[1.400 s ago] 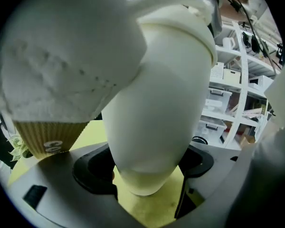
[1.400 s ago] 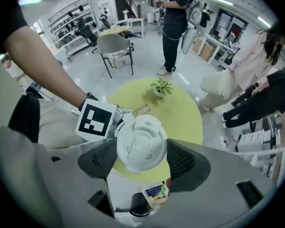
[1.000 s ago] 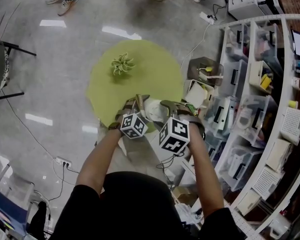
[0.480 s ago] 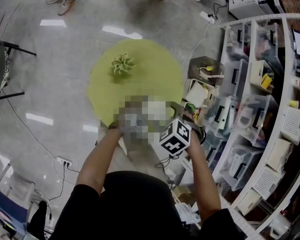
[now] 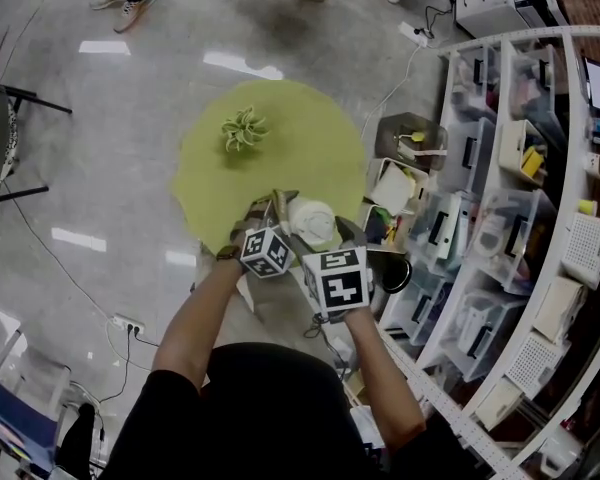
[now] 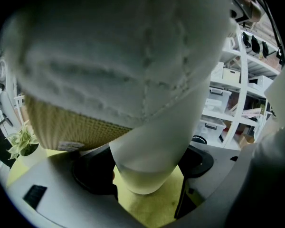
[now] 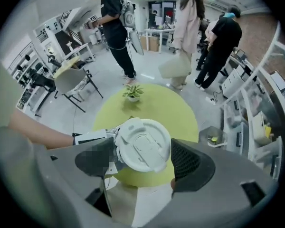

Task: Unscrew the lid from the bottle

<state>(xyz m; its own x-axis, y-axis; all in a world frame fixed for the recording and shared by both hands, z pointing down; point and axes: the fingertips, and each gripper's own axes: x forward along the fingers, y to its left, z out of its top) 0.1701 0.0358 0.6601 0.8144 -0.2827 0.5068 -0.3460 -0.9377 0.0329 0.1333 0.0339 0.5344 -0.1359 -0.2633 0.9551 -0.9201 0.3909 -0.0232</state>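
White plastic and round, with a moulded flip tab sunk in its top, the lid (image 7: 143, 145) sits squarely between the jaws of the right gripper (image 7: 143, 160). Those jaws are released: the ribbed black pads (image 7: 190, 163) flank the lid's rim without pressing on it, and a thin gap shows on the right side. Below the lid, the bottle (image 6: 149, 141) is frosted, translucent white and narrows to a rounded base. The left gripper (image 6: 145, 167) is clenched on that lower body, one black pad bearing on each side, and holds the bottle in the air above the table's near edge. Fleecy white fabric with a woven straw-coloured band fills the top of the left gripper view; I cannot tell whether it belongs to the bottle.

By count there is one bottle, one lid and two grippers. Beyond them lie one round yellow-green table (image 7: 147, 106), one small potted plant (image 7: 132, 92) on its far side, one grey chair (image 7: 71, 80), and three people (image 7: 187, 32) standing behind. White shelves (image 5: 520, 158) with clear plastic bins curve along the right.
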